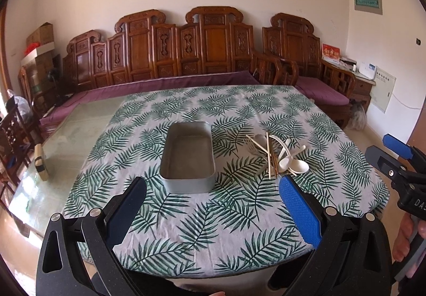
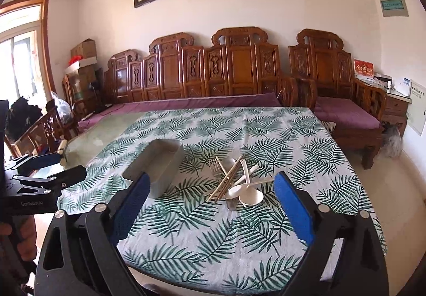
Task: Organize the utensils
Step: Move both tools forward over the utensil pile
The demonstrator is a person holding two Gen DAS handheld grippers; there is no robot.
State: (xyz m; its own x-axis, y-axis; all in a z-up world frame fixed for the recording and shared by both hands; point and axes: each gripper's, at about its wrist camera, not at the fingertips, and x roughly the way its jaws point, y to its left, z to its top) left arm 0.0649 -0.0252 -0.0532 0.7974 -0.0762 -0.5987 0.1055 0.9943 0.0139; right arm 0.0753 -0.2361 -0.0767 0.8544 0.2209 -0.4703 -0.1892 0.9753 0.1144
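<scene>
While both claws hang wide open and empty over the near edge of the leaf-printed tablecloth [image 2: 213,242], the right gripper [image 2: 210,205] is aimed at the jumbled white spoons and wooden chopsticks [image 2: 237,184]. An approach is judged underway; one utensil must next be singled out for the grey rectangular metal tin [image 1: 187,160], faced by the left gripper [image 1: 213,202].

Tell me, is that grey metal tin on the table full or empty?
Empty. The left tongs' view looks straight into the grey tin and shows only its bare floor; the chopsticks and white spoons lie piled on the cloth beside it.
</scene>
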